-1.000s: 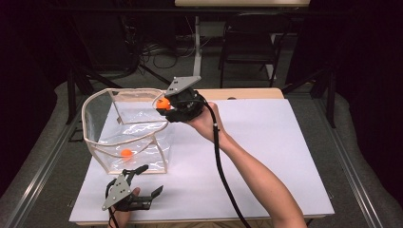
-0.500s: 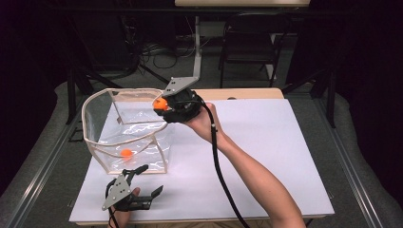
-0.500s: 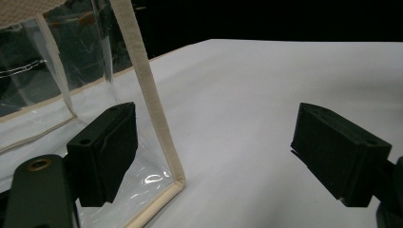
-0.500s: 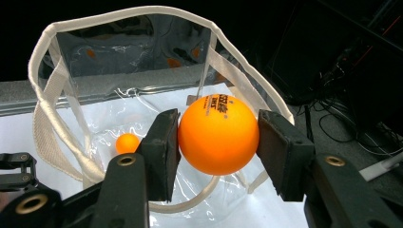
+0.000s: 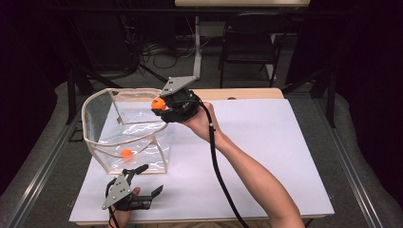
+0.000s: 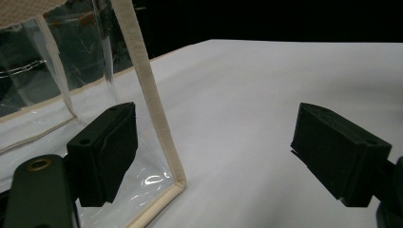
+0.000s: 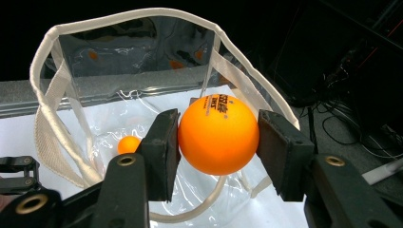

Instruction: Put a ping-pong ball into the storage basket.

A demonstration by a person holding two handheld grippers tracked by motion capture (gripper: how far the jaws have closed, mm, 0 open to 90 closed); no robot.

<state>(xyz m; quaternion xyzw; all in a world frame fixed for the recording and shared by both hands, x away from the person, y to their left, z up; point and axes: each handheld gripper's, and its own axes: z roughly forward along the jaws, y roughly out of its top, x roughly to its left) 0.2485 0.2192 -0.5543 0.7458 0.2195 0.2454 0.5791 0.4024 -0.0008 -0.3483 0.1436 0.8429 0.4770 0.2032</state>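
Nothing has shifted in the last second: the right tongs [image 7: 217, 137] stay clamped on the orange ball [image 7: 218, 134] above the clear bag [image 5: 95, 137], poised to drop. The left tongs [image 6: 218, 152] rest open on the bench [image 5: 266, 142], near the bag's corner.

**Materials and surface finishes**

The bag [image 7: 90, 71] was clear, glossy plastic film edged with matt woven cream tape. The held ball [image 7: 218, 134] was smooth, satin orange plastic with printed lettering. The gripper pads [image 6: 107, 152] looked matt black plastic. The table [image 5: 285, 156] was matt white.
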